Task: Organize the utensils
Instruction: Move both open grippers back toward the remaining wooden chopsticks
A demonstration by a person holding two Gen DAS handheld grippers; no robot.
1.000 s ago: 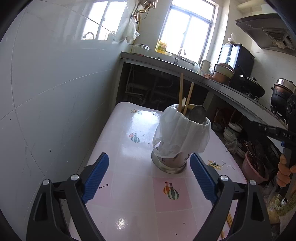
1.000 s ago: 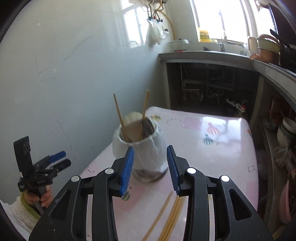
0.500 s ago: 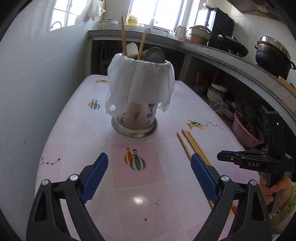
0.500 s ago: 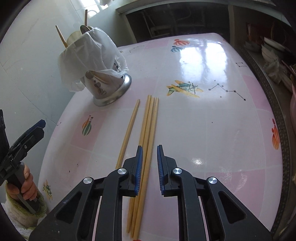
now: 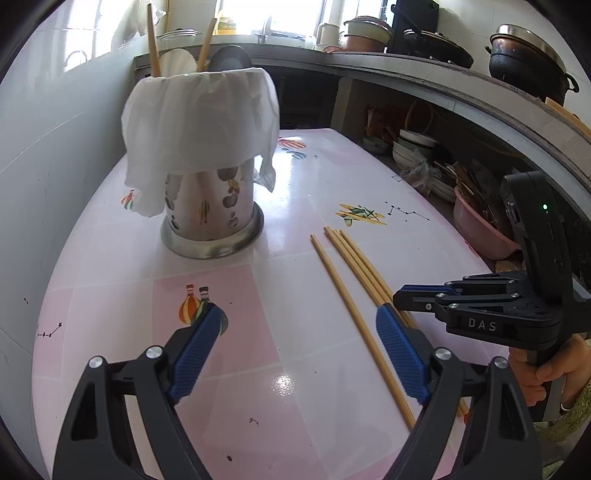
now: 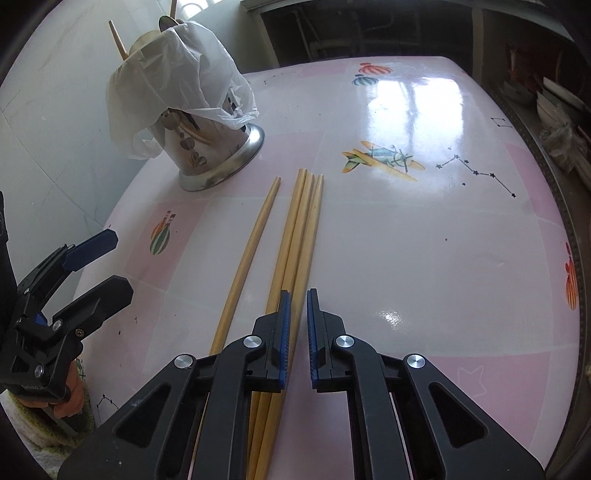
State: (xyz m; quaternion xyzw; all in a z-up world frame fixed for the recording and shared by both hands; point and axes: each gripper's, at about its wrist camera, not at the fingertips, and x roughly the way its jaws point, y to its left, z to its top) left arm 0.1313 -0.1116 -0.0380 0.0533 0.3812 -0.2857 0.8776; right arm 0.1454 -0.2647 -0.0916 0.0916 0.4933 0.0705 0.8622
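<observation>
Our right gripper [image 6: 298, 328] is hovering low over the three bunched chopsticks [image 6: 295, 240], its jaws narrowly parted and gripping nothing. We are holding our left gripper [image 5: 295, 354] wide open above the pink table [image 5: 110, 314]. A fourth chopstick [image 6: 247, 254] is lying just beside the bunch, near the bag-covered steel utensil holder [image 5: 210, 206].

Home kitchen: counter [image 5: 424, 74] with pots [image 5: 528, 62], sink tap [image 5: 266, 26].
</observation>
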